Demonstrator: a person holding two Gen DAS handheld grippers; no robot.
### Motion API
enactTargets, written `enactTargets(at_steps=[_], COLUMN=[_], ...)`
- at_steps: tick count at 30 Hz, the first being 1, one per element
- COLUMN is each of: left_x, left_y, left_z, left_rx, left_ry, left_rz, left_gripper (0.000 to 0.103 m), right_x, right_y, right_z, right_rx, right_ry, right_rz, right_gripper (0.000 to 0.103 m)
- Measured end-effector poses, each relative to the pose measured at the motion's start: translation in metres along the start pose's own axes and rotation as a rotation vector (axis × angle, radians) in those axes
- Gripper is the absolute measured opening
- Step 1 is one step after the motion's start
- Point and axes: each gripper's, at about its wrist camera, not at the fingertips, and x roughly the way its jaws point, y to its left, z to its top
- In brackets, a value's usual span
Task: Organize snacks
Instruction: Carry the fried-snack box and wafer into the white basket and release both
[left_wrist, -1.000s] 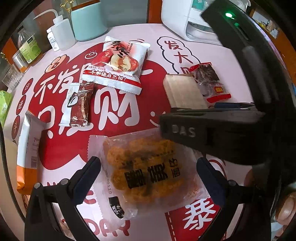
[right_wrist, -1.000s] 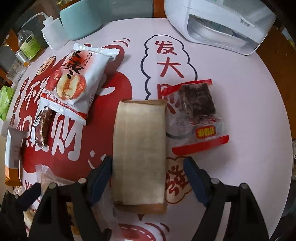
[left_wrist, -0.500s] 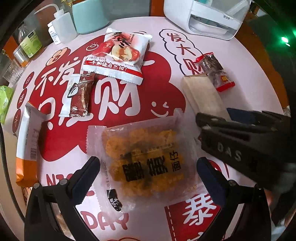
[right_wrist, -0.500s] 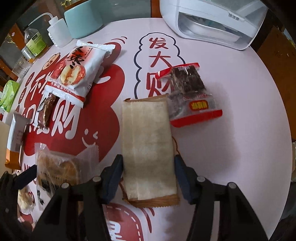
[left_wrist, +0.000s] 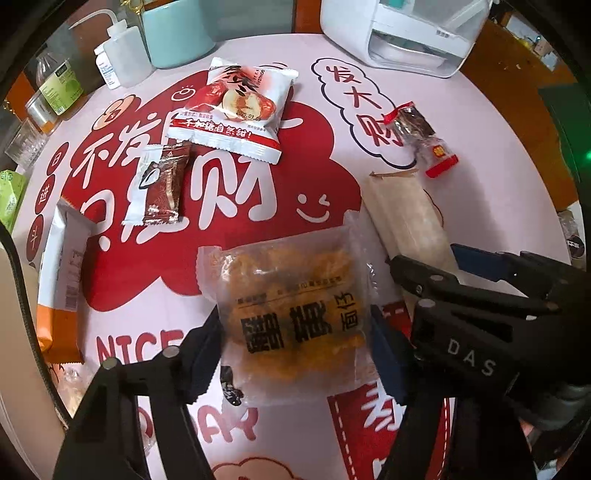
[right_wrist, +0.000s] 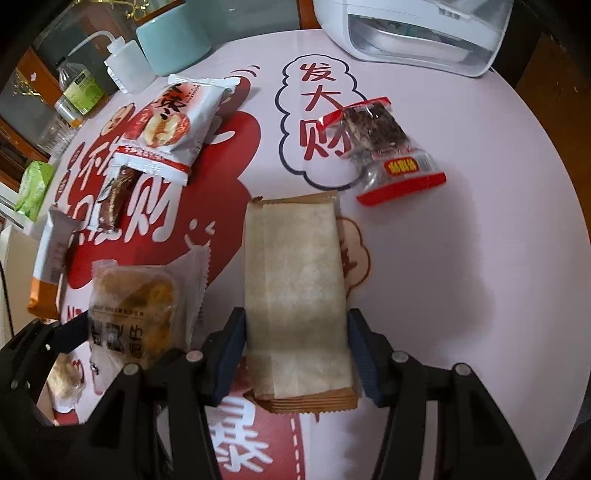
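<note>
Both grippers were closed onto a packet each, so the sorting looked barely begun. The left gripper (left_wrist: 295, 328) had its blue pads pressed against the two sides of the clear packet of golden fried cakes (left_wrist: 291, 295), which lay near the front of the round table (left_wrist: 498, 155) on its red-and-pink printed cover. The right gripper (right_wrist: 295, 347) had narrowed onto the long beige wafer packet (right_wrist: 295, 295), pads touching both long edges; that packet lay just beside the cake packet, on its right. Whether either packet had left the cover could not be told. Everything else lay loose and scattered: the white-and-red jujube packet (left_wrist: 236, 110) towards the back, the small brown chocolate bar (left_wrist: 162, 188) touching its near corner, the white-and-orange packet (left_wrist: 61, 280) by the left edge, and the red-ended packet of dark sweets (left_wrist: 421, 140) well apart on the right. No box, tray or neat row for finished snacks showed in either view, so where they should end up was unclear. As a judgement, two of six snacks were in hand and four remained untouched; most of the work lay ahead
</note>
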Motion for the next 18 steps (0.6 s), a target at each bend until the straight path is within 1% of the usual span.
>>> enactTargets(at_steps=[6,9,11,14,15,18], left_x=[-0.025,-0.05,-0.075,-0.117,-0.136,-0.171], left_y=[0.014,0.02,0.031,0.058,0.073,0.107], left_z=[-0.027,-0.041,-0.051,-0.066,-0.074,-0.089], left_rx=[0.004,0.031,0.036,0.011,0.0,-0.031], left_ry=[-0.017,-0.062,-0.1,-0.152,-0.173,-0.211], left_rz=[-0.003,0.011,0.009,-0.007,-0.002,0.023], left_gripper=[0.07,0.07,0.07,0.07,0.07,0.07], right_x=[-0.031,-0.055,-0.069,-0.092,-0.102,-0.124], right_y=[0.004,0.011,0.025,0.053,0.066,0.105], right_z=[-0.016,-0.025,-0.026,-0.03,-0.033,-0.041], right_rx=[0.007,-0.007,-0.028,-0.073,-0.099,-0.165], right_ry=[-0.052,-0.087,-0.112,-0.148,-0.162,-0.194], right_rz=[0.043,0.068,0.086,0.119,0.136,0.176], right_gripper=[0.055,0.055,0.055,0.055,0.055,0.055])
